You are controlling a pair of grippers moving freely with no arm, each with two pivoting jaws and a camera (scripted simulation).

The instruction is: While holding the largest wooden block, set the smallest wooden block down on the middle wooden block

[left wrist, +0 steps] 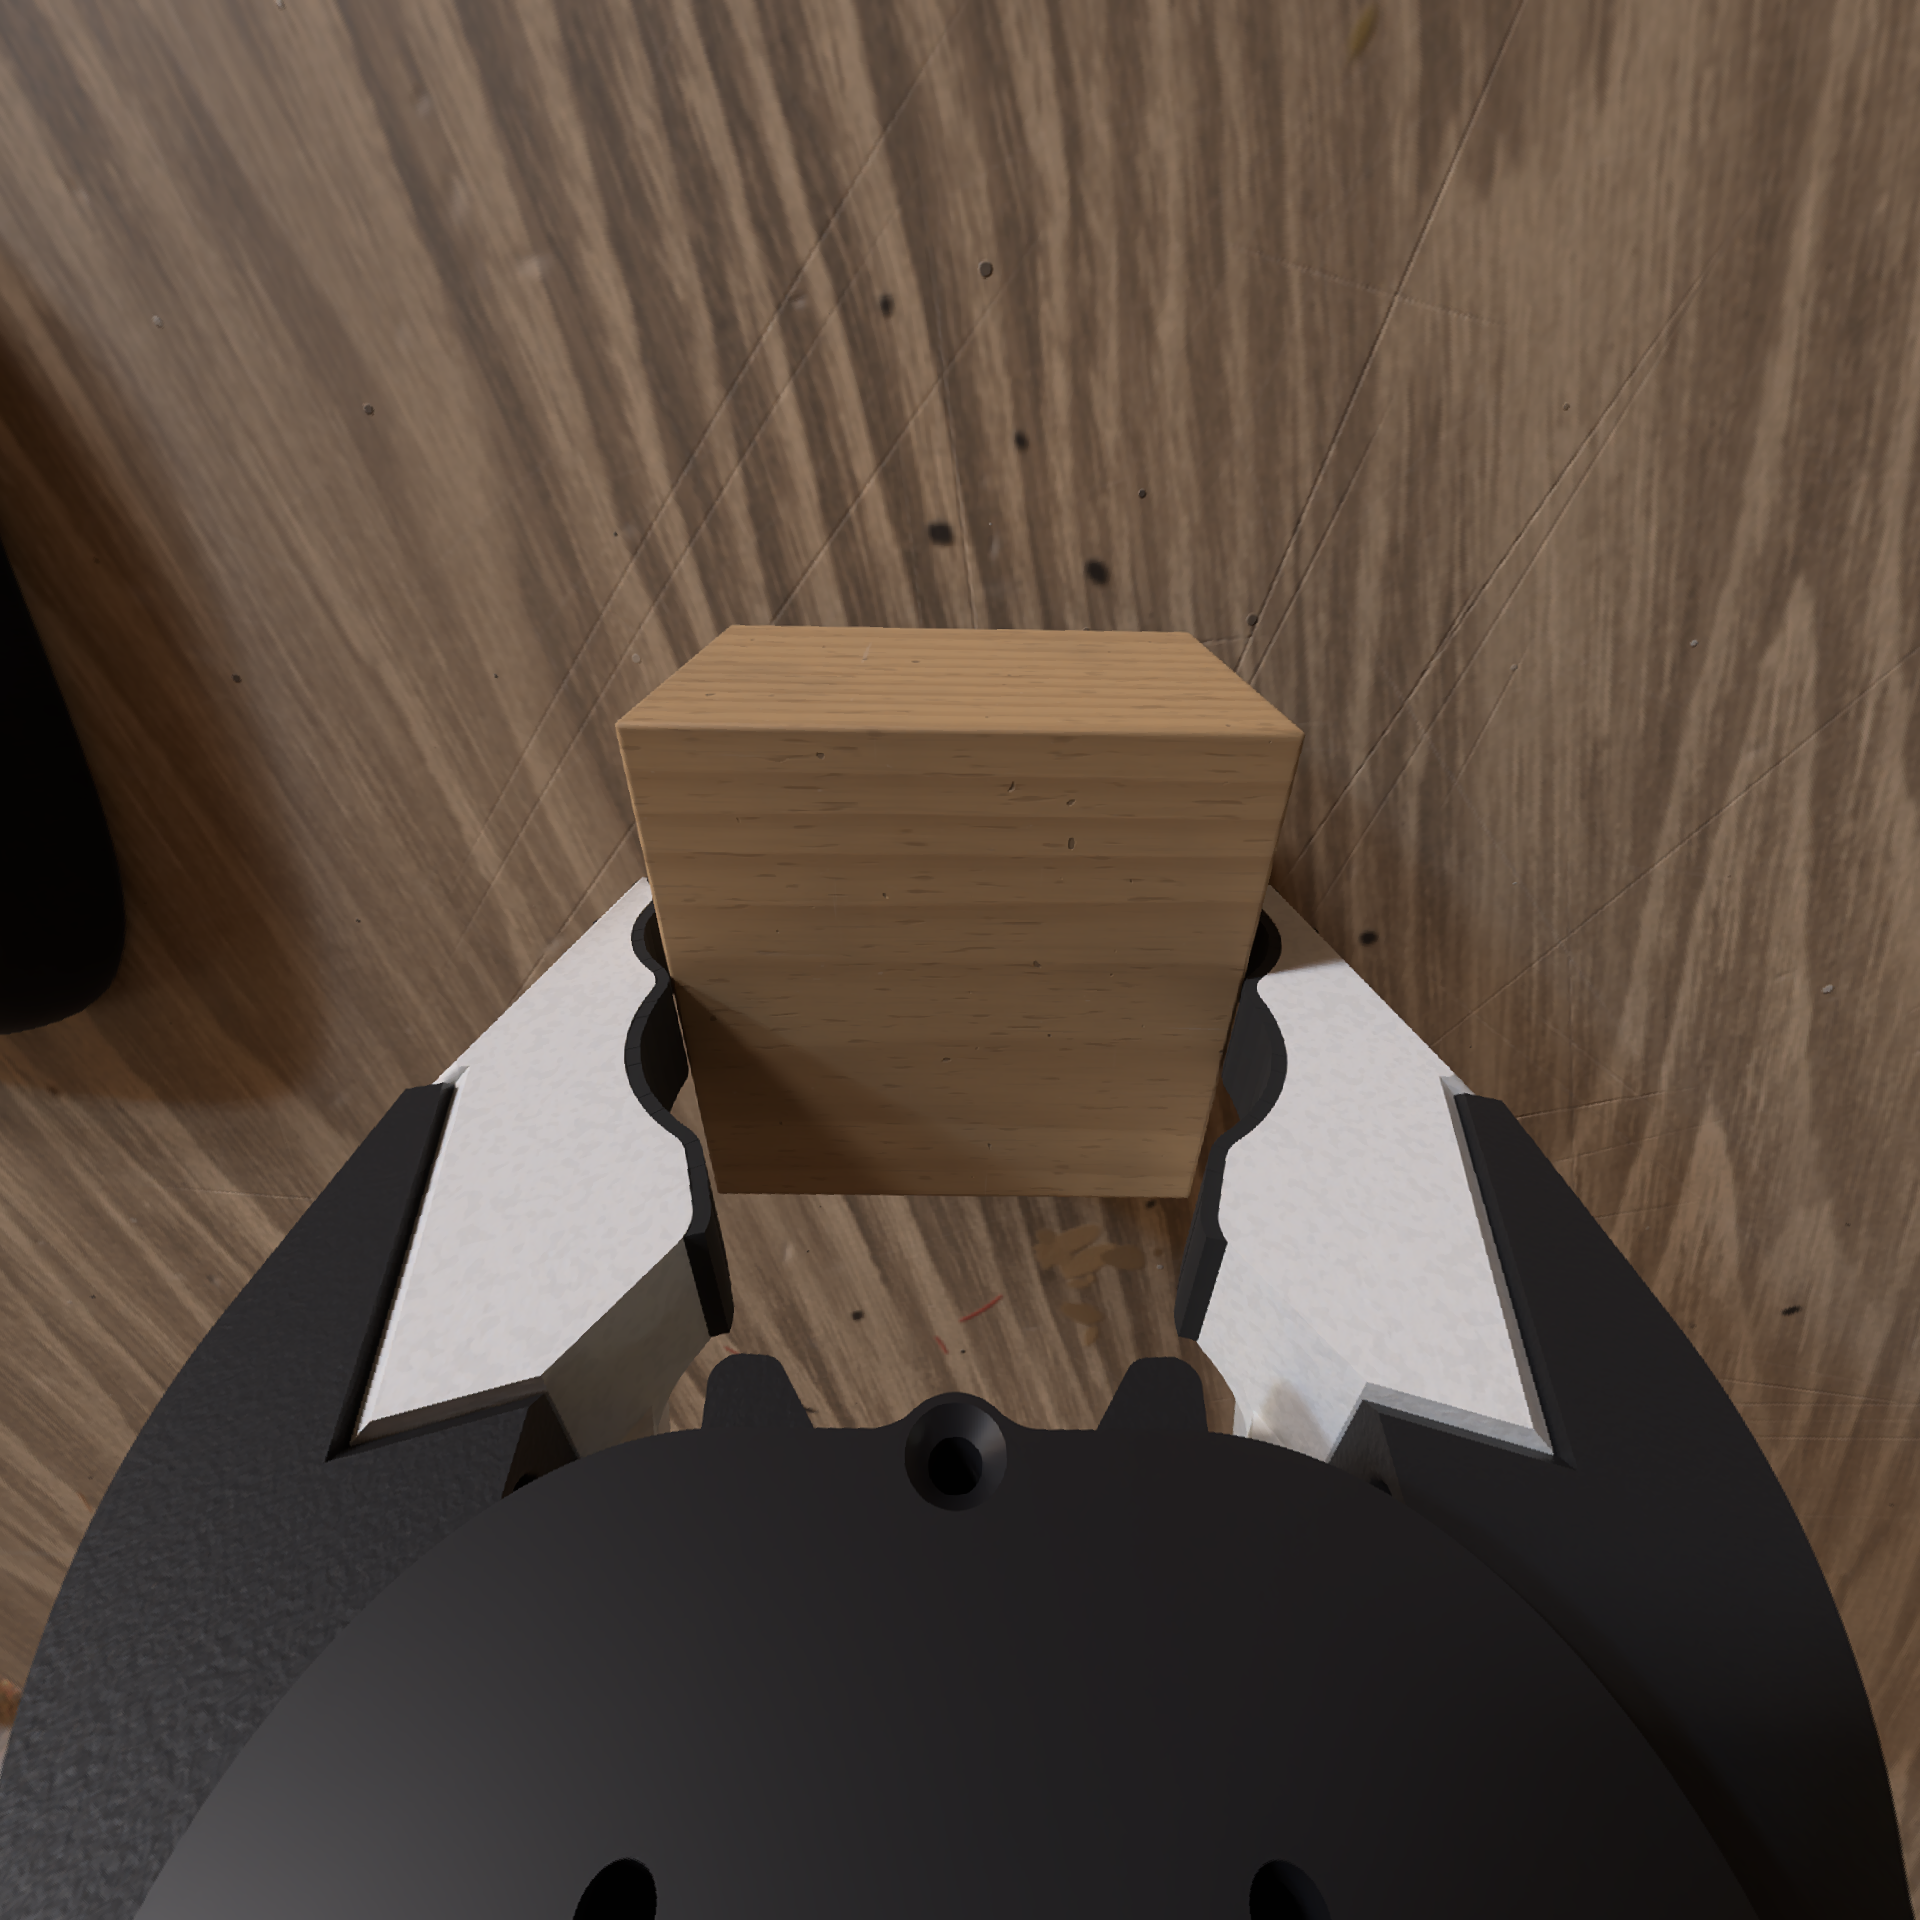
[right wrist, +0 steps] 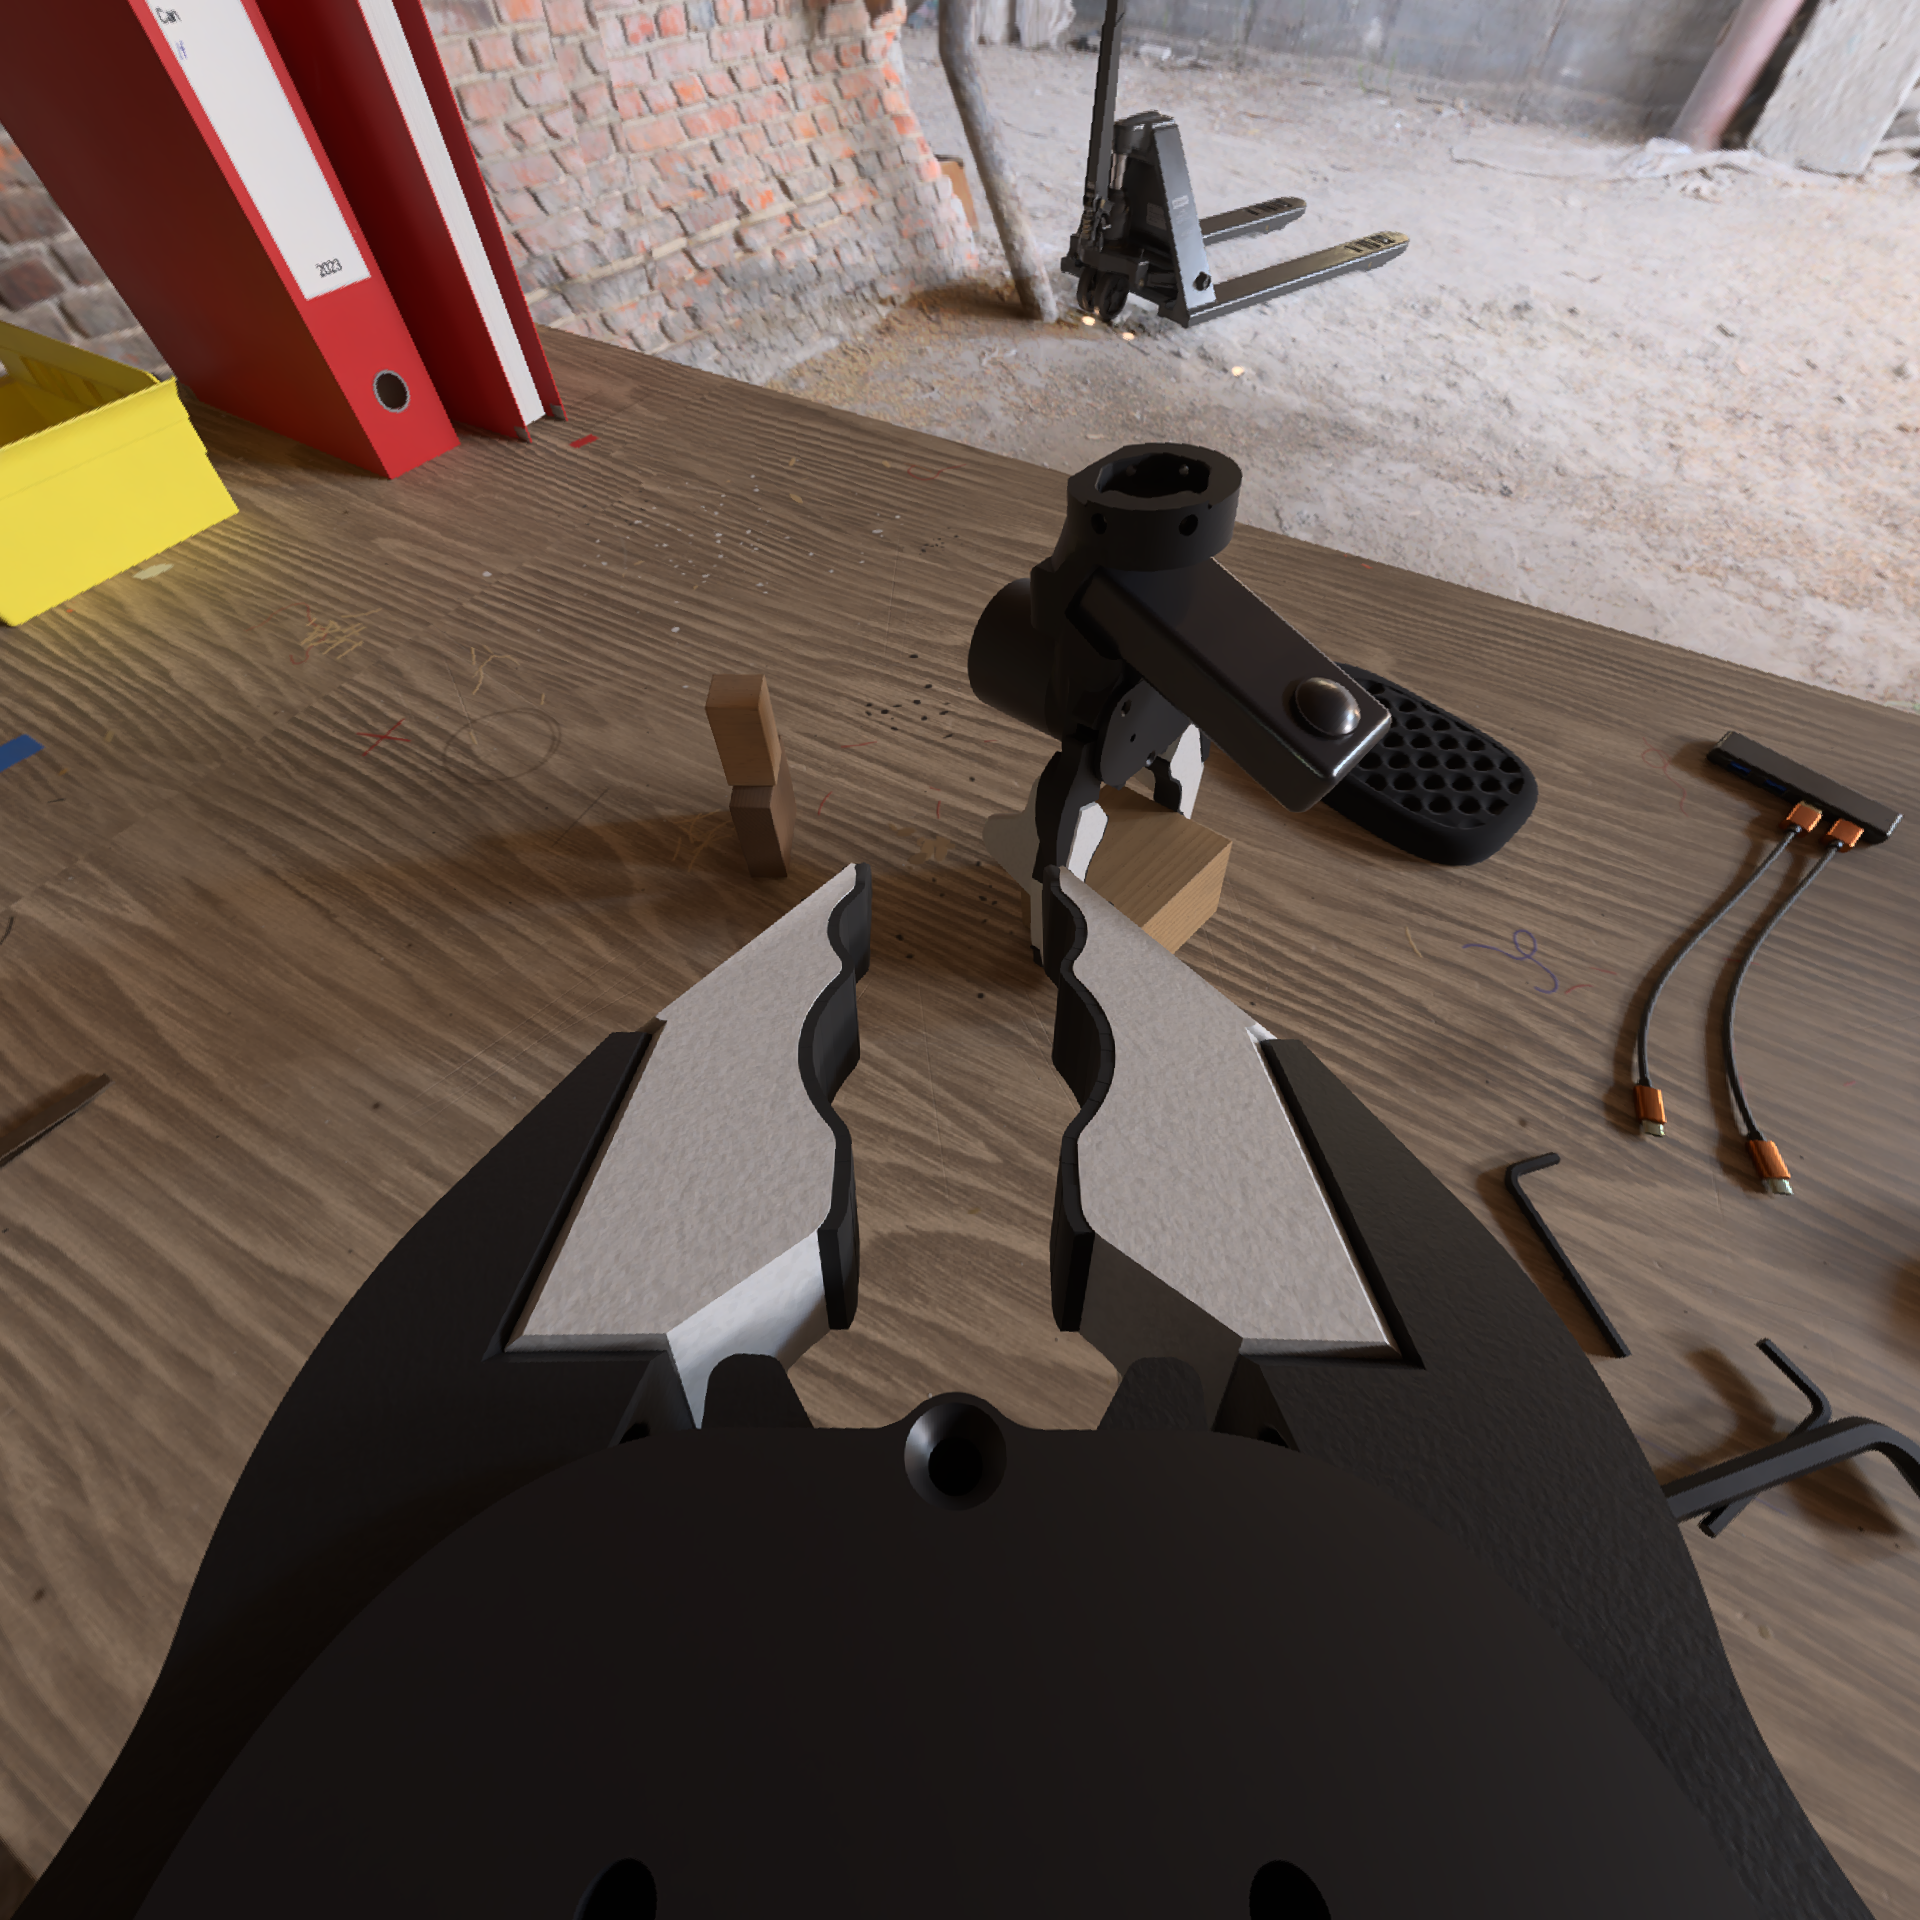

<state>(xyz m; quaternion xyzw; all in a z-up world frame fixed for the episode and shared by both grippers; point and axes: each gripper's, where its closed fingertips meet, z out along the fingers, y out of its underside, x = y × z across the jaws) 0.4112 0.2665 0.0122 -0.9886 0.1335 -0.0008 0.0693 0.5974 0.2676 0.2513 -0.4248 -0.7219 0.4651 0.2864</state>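
My left gripper (left wrist: 956, 920) is shut on the largest wooden block (left wrist: 956, 914), a light cube held by its sides over the wooden table (left wrist: 1455, 520). In the right wrist view the same left gripper (right wrist: 1127, 821) grips that block (right wrist: 1179, 883) low over the table; I cannot tell whether the block touches it. To its left, a small wooden block (right wrist: 743, 727) stands on top of another wooden block (right wrist: 767, 831), set a little off to the left. My right gripper (right wrist: 956, 883) is open and empty, nearer than both and between them.
Red binders (right wrist: 260, 208) and a yellow box (right wrist: 83, 488) stand at the back left. A black perforated pad (right wrist: 1444, 779), a USB hub with cables (right wrist: 1808, 800) and hex keys (right wrist: 1558, 1247) lie to the right. The table's far edge (right wrist: 1455, 582) runs behind the left gripper.
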